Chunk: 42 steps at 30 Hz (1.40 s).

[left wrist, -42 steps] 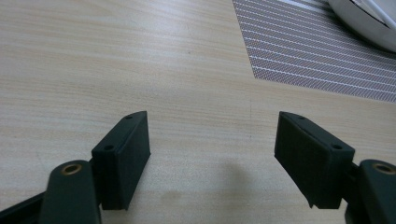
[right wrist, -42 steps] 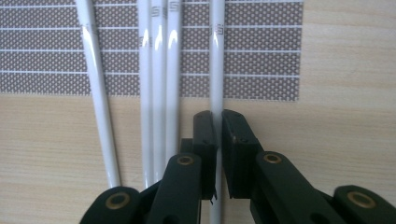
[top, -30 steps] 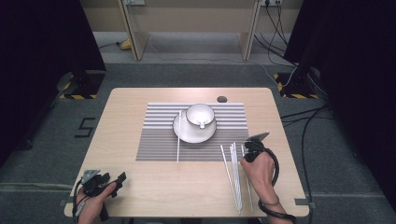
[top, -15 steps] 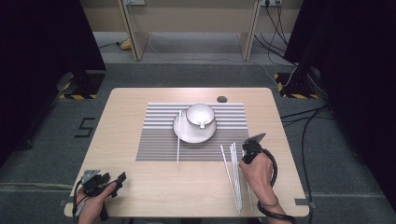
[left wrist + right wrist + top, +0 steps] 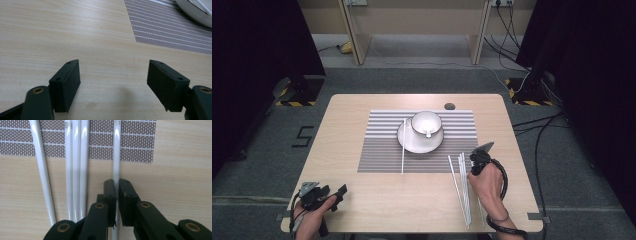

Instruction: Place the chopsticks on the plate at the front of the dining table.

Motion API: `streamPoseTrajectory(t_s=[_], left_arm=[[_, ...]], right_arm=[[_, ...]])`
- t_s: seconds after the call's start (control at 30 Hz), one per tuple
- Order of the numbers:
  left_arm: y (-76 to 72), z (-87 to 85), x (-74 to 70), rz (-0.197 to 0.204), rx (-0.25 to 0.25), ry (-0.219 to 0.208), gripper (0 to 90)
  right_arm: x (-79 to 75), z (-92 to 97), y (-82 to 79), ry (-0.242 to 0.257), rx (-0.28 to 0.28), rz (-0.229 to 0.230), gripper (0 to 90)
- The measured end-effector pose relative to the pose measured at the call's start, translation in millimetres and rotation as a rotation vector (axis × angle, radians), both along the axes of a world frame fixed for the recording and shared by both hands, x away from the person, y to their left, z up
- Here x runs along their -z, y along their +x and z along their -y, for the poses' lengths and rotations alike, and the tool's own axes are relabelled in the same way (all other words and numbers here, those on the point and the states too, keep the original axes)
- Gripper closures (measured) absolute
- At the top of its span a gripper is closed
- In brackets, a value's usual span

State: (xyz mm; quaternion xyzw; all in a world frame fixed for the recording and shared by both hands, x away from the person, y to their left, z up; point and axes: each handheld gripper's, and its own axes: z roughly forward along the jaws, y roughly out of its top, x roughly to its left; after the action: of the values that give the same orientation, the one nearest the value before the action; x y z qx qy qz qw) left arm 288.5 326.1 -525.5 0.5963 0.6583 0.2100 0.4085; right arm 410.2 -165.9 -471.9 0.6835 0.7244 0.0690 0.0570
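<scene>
Five long white chopsticks (image 5: 76, 170) lying flat on the tabletop (image 5: 362, 110), far tips on the striped mat (image 5: 382, 150). Three side by side, one slanted off to the left. One chopstick (image 5: 116, 157) apart at the right, pinched between black fingers (image 5: 110, 192).

The table (image 5: 180, 157) is pale wood-grain laminate with a smooth, faintly satin face. The placemat (image 5: 136, 141) is a woven mesh, matt, with a fine rough weave. The white chopsticks (image 5: 76, 170) look like glossy plastic, catching bright highlights. The right hand-held gripper (image 5: 117, 192) has matt black plastic jaws with brass-coloured rivets. The saucer (image 5: 409, 142) appears glazed white ceramic.
</scene>
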Motion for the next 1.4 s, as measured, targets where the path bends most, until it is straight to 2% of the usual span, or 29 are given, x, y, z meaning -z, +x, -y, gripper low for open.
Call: streamPoseTrajectory(t_s=[0.13,0.27,0.6,1.4], left_arm=[[0.0,0.0,0.0,0.000,0.000,0.000,25.7],[0.1,0.0,0.0,0.000,-0.001,-0.001,25.7],[0.1,-0.3,0.0,0.000,0.000,-0.003,25.7],[0.0,-0.4,0.0,0.000,0.000,-0.005,25.7]], right_arm=[[0.0,5.1,1.1,0.039,0.009,-0.006,85.5],[-0.4,7.4,1.9,0.059,0.009,-0.014,85.5],[-13.2,7.1,1.6,0.078,0.001,0.003,85.5],[-28.3,-19.6,3.8,0.099,-0.058,0.024,85.5]])
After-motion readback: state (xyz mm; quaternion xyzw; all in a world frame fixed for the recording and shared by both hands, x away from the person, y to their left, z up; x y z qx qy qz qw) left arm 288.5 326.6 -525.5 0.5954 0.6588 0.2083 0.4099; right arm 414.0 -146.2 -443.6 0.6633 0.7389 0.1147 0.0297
